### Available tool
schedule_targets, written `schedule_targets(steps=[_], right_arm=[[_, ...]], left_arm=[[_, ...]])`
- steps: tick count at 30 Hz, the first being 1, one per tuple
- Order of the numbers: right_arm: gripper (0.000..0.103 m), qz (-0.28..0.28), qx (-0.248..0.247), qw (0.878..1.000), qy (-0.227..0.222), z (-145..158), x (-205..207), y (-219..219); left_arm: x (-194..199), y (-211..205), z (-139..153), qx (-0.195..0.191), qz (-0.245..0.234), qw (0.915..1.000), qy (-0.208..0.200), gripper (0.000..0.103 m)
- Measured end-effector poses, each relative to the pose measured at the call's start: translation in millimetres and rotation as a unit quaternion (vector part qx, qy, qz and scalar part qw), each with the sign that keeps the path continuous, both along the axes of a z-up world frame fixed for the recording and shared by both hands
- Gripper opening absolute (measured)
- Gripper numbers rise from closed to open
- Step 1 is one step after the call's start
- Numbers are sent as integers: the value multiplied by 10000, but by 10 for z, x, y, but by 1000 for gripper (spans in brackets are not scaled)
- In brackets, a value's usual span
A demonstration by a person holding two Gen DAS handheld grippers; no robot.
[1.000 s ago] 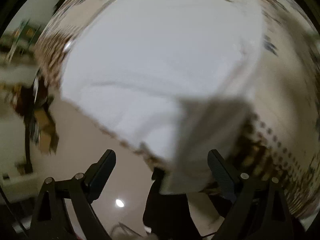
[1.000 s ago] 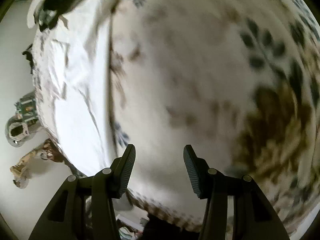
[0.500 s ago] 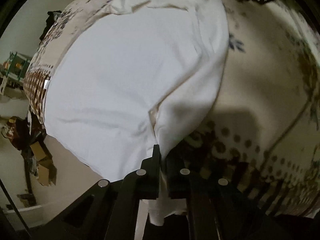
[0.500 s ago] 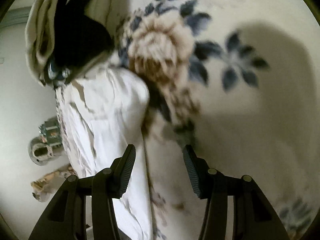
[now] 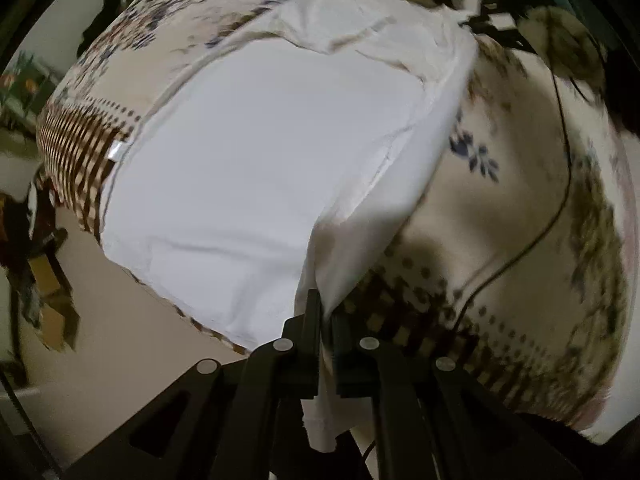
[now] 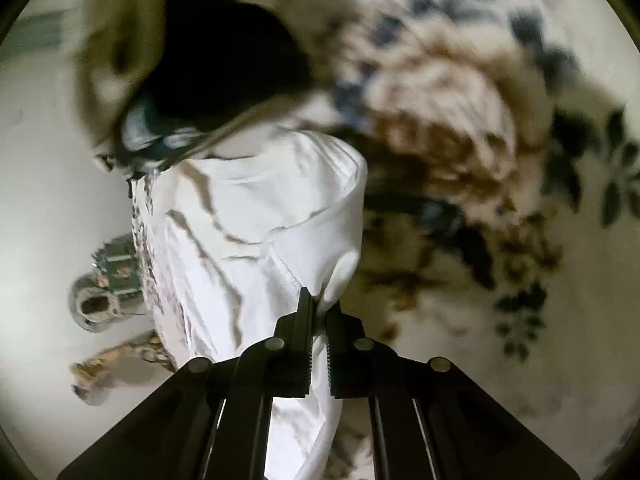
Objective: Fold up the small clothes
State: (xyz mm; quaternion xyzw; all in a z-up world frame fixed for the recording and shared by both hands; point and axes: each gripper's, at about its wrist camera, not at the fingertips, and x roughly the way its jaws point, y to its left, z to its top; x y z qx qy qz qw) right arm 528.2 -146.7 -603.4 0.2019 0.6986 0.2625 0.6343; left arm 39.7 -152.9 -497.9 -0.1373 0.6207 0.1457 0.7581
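A white garment (image 5: 260, 152) lies spread on a floral bedspread (image 5: 520, 208). My left gripper (image 5: 325, 312) is shut on the garment's near right edge, which is lifted into a fold; a strip of cloth hangs down between the fingers. In the right wrist view the same white garment (image 6: 256, 232) is creased and bunched, and my right gripper (image 6: 320, 312) is shut on its stitched edge near a rolled-over corner.
A dark pile of clothes (image 6: 224, 60) lies beyond the garment on the bedspread (image 6: 480, 160). A thin black cable (image 5: 560, 184) runs across the bed at the right. The bed's edge and the floor (image 5: 120, 340) with clutter (image 5: 44, 288) are at the left.
My left gripper closed on the garment's edge and has lifted it. My right gripper, open half a second ago, has moved to the garment and shut on its edge.
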Motion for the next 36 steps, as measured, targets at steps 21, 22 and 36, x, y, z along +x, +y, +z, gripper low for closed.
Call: schedule_targets(steps=[21,22,36], right_arm=[[5,1248,-2513,9513,-1274,606,-158,3605],[5,1255,-2584,9496,-1255,499,-150,3707],[53,963,-1728,9802,-102,493,-1347,2858]], left_arm=[[-182,2982,-300,-1378,882,9858,-385,3],[-202,3107,-447,-1581,1062,9811,-347,4],[-906,3711,-599,-1931,1803,9644,60,40]])
